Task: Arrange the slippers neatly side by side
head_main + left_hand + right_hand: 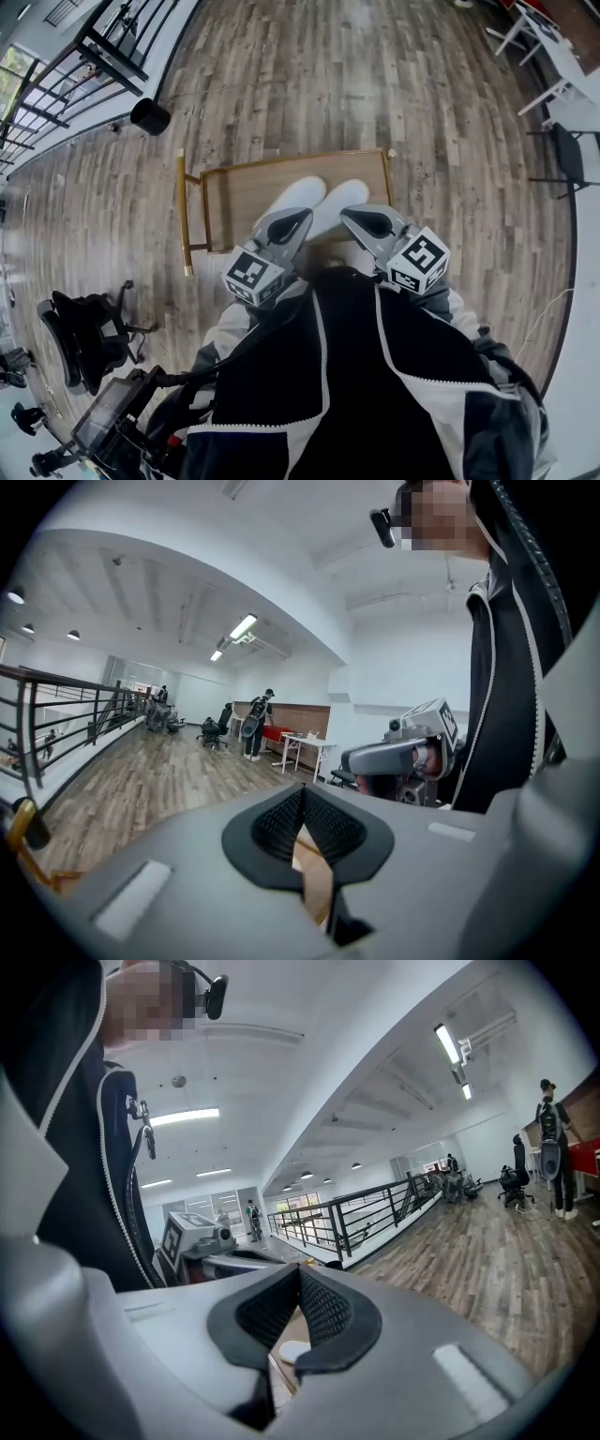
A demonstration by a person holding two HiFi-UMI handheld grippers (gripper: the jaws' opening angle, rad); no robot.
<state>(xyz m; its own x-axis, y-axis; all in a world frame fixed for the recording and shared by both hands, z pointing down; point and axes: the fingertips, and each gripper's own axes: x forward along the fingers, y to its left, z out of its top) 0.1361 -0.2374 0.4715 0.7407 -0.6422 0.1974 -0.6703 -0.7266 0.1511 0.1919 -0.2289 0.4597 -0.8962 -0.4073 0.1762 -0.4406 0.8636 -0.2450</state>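
On the left, the left gripper (298, 221) hangs clenched, its dark ribbed pads pressed together on nothing, close to the person's jacket. Just beyond it, the left slipper (295, 195) and the right slipper (341, 200) lie on the low table (242, 192), touching along their sides, rounded toes pointing far. They look white, smooth and softly padded. The table top is pale wood grain in a slim gold-coloured frame. Over on the right, the right gripper (361, 221) is clenched and empty too. By my reading the pair is already lined up, and only backing away remains.
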